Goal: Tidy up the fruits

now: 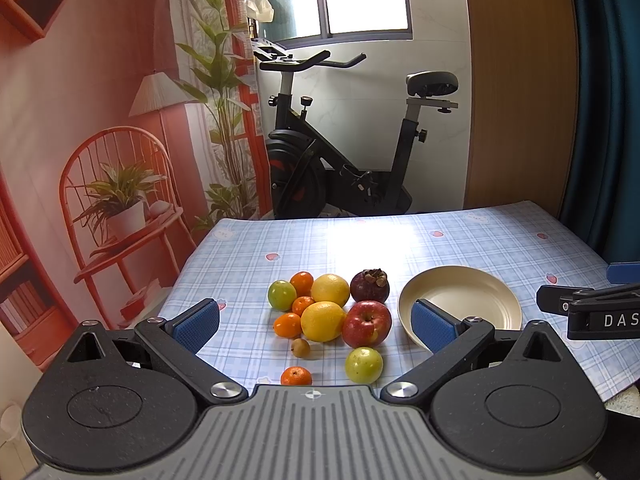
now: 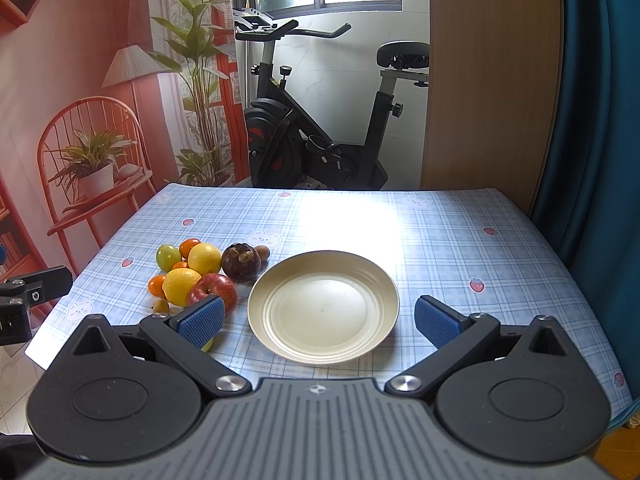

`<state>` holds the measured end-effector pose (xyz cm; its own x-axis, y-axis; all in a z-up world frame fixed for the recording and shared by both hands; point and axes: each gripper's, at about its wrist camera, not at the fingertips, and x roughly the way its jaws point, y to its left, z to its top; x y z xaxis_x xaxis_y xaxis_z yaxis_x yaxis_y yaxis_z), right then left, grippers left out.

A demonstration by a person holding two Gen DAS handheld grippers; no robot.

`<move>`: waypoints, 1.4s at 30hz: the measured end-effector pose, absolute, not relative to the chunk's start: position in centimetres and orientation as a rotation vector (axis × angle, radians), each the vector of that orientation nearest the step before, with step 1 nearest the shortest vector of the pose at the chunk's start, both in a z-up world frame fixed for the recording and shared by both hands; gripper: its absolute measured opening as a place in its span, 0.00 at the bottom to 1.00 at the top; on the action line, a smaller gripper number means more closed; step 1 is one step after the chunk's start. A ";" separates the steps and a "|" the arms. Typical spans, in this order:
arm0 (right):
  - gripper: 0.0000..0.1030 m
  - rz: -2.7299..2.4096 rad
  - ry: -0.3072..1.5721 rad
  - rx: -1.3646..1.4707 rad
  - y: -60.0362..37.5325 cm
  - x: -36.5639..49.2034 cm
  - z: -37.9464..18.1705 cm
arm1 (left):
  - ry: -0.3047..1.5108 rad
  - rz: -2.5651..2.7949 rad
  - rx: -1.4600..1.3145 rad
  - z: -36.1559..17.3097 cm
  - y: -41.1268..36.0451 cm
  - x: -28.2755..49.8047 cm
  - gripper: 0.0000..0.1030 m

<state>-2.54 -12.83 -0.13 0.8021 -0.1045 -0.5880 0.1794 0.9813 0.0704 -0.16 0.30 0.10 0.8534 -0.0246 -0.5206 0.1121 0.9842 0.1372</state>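
A pile of fruit lies on the checked tablecloth: a red apple [image 1: 366, 323], two lemons [image 1: 322, 321], a dark mangosteen [image 1: 369, 286], several small oranges [image 1: 301, 283], two green fruits [image 1: 363, 365] and a small brown one [image 1: 300, 347]. To its right sits an empty cream plate [image 1: 460, 302], also in the right wrist view [image 2: 323, 306]. My left gripper [image 1: 316, 322] hangs open in front of the pile, holding nothing. My right gripper [image 2: 320, 322] is open over the plate's near side, its left pad [image 2: 202, 322] covering part of the apple [image 2: 212, 286].
The table [image 2: 460, 232] ends at its far edge before an exercise bike [image 2: 320, 120]. A printed backdrop with a chair hangs on the left, a blue curtain [image 2: 592, 120] on the right. The right gripper's body [image 1: 592, 312] shows at the left view's right edge.
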 end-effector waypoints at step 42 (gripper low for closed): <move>1.00 -0.047 0.309 0.016 -13.8 1.4 0.7 | 0.502 -0.035 0.055 0.2 3.5 4.3 0.95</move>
<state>1.38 -13.84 0.70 0.9517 -0.0435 -0.3039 0.0484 0.9988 0.0086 4.27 3.54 0.16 0.8761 -0.0202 -0.4817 0.0471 0.9979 0.0437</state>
